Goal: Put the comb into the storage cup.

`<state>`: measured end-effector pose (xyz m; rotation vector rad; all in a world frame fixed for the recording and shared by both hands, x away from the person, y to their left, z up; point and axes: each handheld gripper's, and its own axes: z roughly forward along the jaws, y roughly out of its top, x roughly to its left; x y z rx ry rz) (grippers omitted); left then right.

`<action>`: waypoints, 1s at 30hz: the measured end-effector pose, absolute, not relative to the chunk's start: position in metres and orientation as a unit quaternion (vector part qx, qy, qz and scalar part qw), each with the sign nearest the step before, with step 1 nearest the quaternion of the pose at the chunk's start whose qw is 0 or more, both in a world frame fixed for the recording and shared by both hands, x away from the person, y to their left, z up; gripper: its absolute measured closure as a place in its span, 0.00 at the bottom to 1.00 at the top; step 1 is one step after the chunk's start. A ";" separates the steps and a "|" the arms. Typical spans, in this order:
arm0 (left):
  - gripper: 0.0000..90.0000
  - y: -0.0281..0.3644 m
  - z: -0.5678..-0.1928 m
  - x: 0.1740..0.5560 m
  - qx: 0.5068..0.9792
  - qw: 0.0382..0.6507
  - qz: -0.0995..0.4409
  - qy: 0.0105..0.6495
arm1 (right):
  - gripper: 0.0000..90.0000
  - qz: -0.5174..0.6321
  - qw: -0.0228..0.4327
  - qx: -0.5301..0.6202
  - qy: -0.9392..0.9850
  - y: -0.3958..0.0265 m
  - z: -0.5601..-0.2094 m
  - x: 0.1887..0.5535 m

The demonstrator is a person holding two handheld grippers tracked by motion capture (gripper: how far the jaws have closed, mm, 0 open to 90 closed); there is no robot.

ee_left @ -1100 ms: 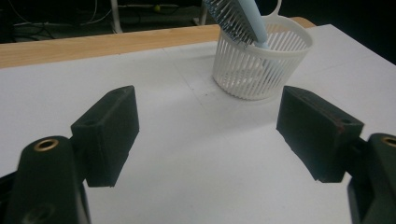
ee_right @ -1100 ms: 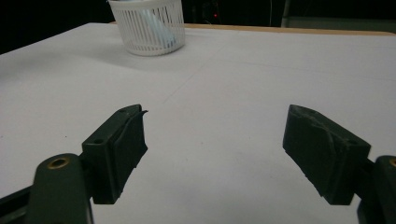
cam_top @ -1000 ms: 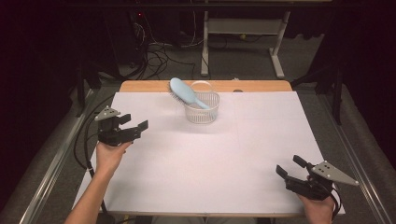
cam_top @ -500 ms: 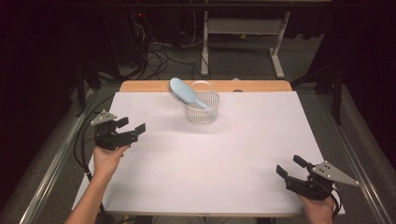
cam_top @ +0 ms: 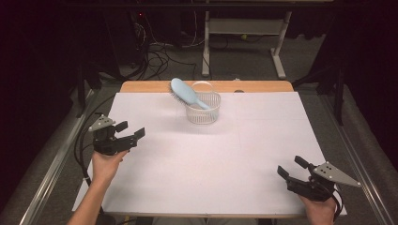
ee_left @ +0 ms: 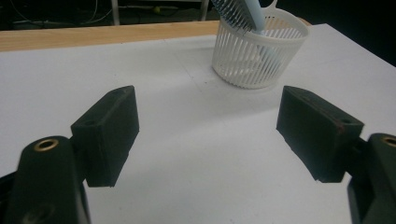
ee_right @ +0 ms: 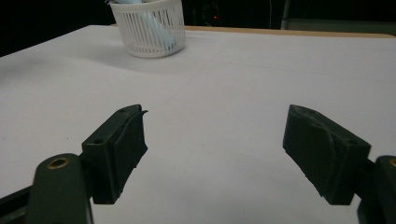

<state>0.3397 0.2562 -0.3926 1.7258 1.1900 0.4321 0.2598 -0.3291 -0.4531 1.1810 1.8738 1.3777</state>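
Observation:
A light blue hairbrush (cam_top: 185,92) stands handle-down in a white slatted basket (cam_top: 202,110) near the far middle of the white table (cam_top: 206,164), its head leaning out to the left. In the left gripper view the basket (ee_left: 257,53) sits ahead and to the right, with the brush (ee_left: 240,14) poking out. The right gripper view has the basket (ee_right: 149,28) far off at upper left. My left gripper (cam_top: 130,131) hovers open at the table's left side, nothing between its jaws. At the near right corner my right gripper (cam_top: 291,168) is open and holds nothing.
A bare wooden strip (cam_top: 141,86) runs along the table's far edge. Beyond it are cables (cam_top: 155,56) on the floor and a white desk frame (cam_top: 244,42). Metal rails (cam_top: 51,168) flank both sides of the table.
My left gripper has drifted back toward the near left and settled lower. The right gripper, the brush and the basket have stayed put.

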 end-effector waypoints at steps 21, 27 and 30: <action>0.23 0.266 -0.399 0.324 0.700 0.486 0.181 0.491 | 0.24 0.509 0.264 0.437 0.693 -0.329 -0.453 0.260; 0.23 0.270 -0.402 0.319 0.695 0.491 0.178 0.495 | 0.24 0.509 0.263 0.437 0.693 -0.329 -0.453 0.260; 0.23 0.271 -0.404 0.317 0.693 0.493 0.178 0.495 | 0.24 0.509 0.263 0.438 0.693 -0.329 -0.453 0.260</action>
